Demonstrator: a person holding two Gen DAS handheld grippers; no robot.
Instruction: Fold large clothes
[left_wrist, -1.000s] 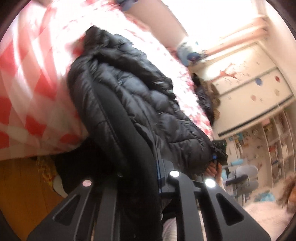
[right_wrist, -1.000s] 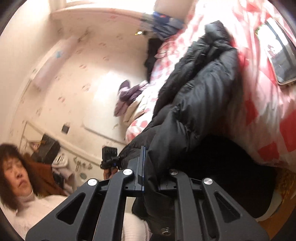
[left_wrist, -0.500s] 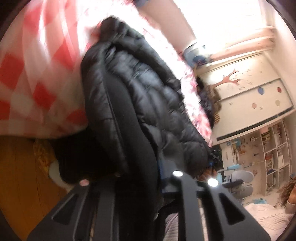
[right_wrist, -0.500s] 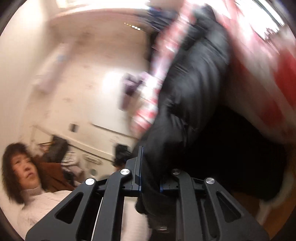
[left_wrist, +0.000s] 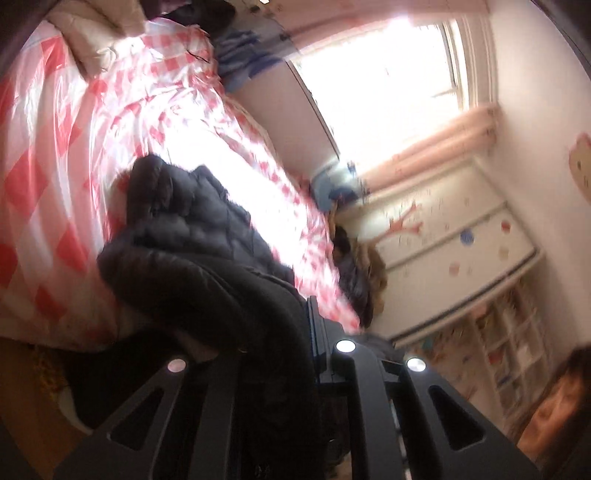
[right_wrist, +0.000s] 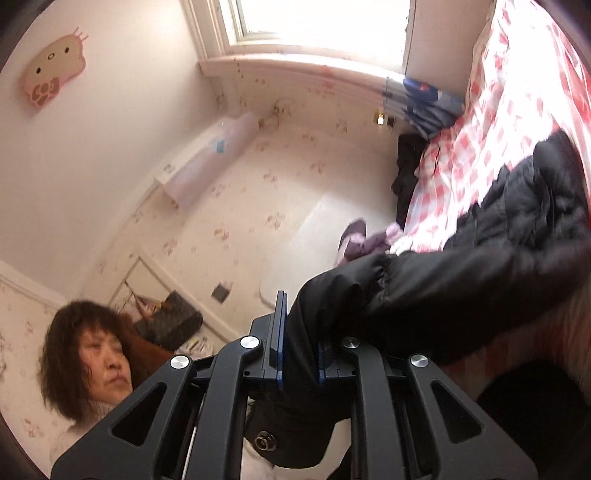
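A black puffer jacket (left_wrist: 192, 236) lies partly on a bed with a red and white checked cover (left_wrist: 55, 155) and hangs over its edge. My left gripper (left_wrist: 280, 332) is shut on one edge of the jacket, whose fabric hides the left finger. In the right wrist view the same jacket (right_wrist: 517, 229) stretches from the bed to my right gripper (right_wrist: 299, 350), which is shut on its elastic hem. Both grippers hold the jacket raised off the bed edge.
Other dark clothes (left_wrist: 354, 273) lie at the far end of the bed, and purple garments (right_wrist: 362, 243) at its side. A window (right_wrist: 325, 18), wallpapered walls and a shelf unit (left_wrist: 498, 350) surround the bed. The person (right_wrist: 92, 358) stands close behind the grippers.
Both grippers have swung upward and tilted, lifting the held jacket edge; more of the bed cover and the window shows now. The grips have not changed.
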